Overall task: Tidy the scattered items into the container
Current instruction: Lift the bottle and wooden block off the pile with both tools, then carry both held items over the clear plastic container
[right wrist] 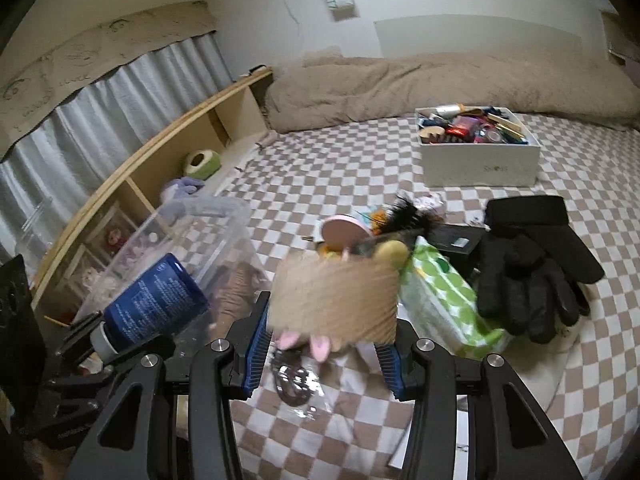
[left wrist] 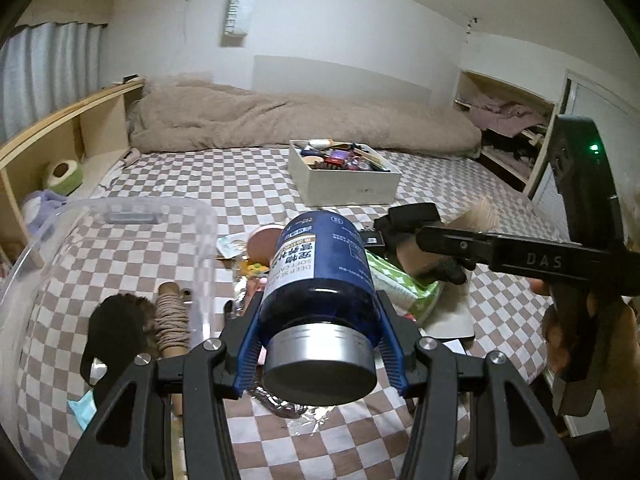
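Clear plastic storage bin (left wrist: 120,216) is sitting on the checkered bedsheet (left wrist: 248,172), serving as landmark. Right of the bin, the left gripper (left wrist: 320,344) is clamping a blue supplement bottle (left wrist: 320,264) for transfer; further right, the right gripper (right wrist: 326,354) is gripping a twine spool (right wrist: 336,300).

I'm seeing a bed (left wrist: 256,176) in a checked sheet. Lying on it: a beige duvet (left wrist: 280,120) along the wall, a white box (left wrist: 348,188), a clear tub (left wrist: 132,208), black gloves (right wrist: 532,268), a green tissue pack (right wrist: 444,296).
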